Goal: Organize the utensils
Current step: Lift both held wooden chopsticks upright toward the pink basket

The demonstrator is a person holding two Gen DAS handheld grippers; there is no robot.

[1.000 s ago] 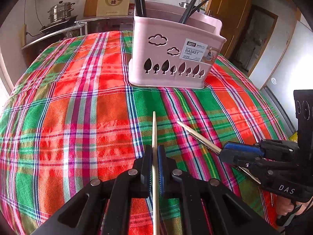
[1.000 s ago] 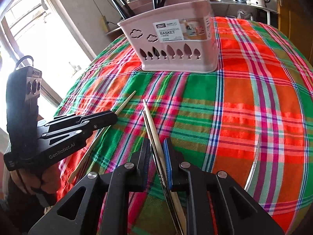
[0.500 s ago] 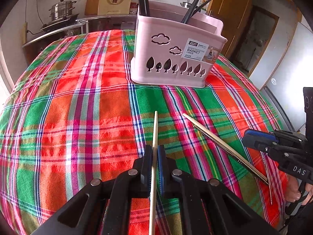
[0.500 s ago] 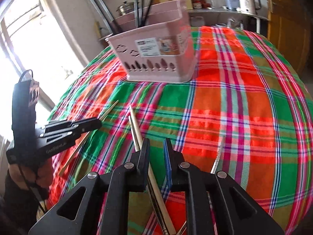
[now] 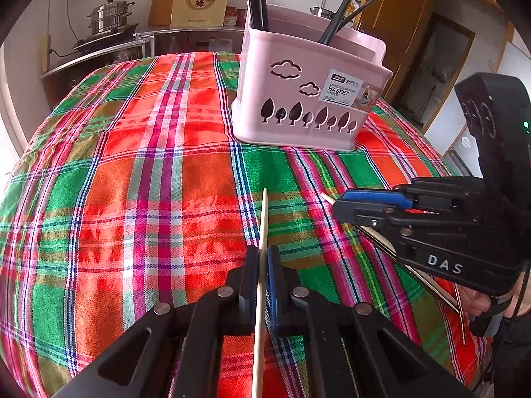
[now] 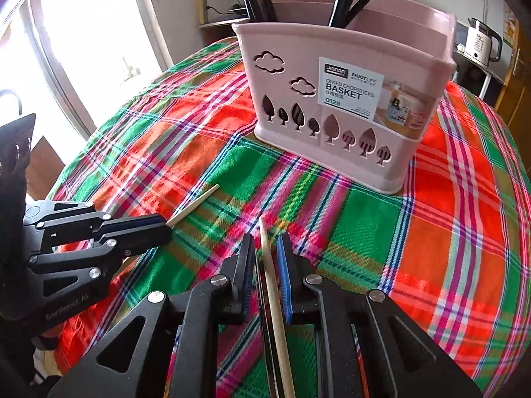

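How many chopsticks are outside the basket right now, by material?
Wooden chopsticks: 2, one in the left gripper, one in the right gripper
Metal chopsticks: 2, one beside the wooden one in the right gripper, one lying on the tablecloth
Total: 4

Plaid cloth (image 5: 139, 172) in red, green and pink, spread over the whole counter. Beyond the cloth's far left corner, a steel steamer pot (image 5: 109, 16) on a stove top. Just right of the pot, a tan paper bag (image 5: 199, 1) with a red character, leaning on the wall. Right of the cloth, a brown wooden door (image 5: 408, 30). In the right wrist view, a white electric kettle (image 6: 479, 44) past the cloth's far right edge, a bright window (image 6: 89, 43) to its left.
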